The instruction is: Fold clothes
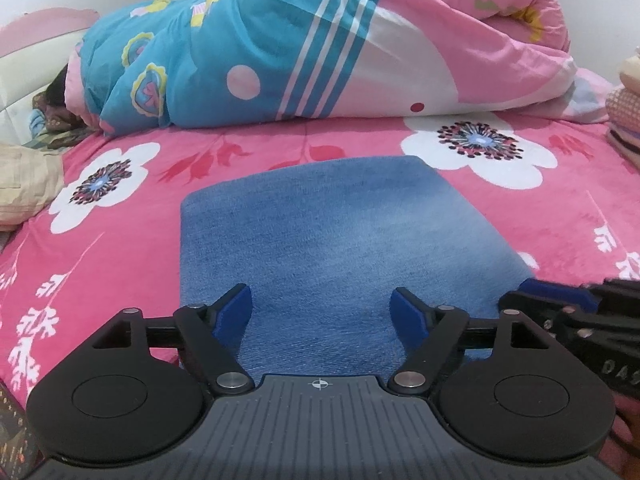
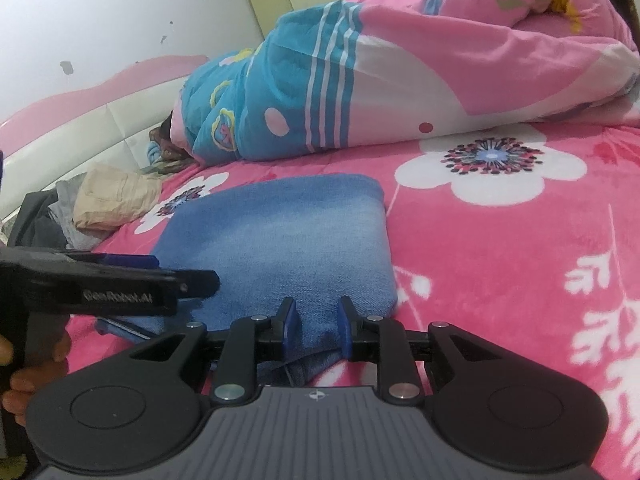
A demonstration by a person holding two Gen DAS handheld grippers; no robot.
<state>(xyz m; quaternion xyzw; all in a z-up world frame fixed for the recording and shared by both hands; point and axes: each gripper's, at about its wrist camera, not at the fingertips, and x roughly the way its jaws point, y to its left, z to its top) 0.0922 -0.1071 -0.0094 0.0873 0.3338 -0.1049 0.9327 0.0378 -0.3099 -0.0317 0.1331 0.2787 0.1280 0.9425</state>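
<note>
A folded blue denim garment (image 1: 344, 248) is laid flat on the pink flowered bedsheet (image 1: 120, 216), in front of a rolled blue and pink quilt (image 1: 320, 40). The left gripper (image 1: 322, 308) is held wide apart over the near edge of the denim, with nothing between its fingers. The right gripper (image 2: 318, 322) is closed on the near right corner of the denim, and a bunch of cloth is pinched between its blue pads (image 2: 291, 320).

Folded blue denim garment (image 1: 344, 236): coarse woven cloth, matt
Pink floral bedsheet (image 1: 120, 240): plush, fuzzy
Left gripper (image 1: 322, 312): matt black plastic
</note>
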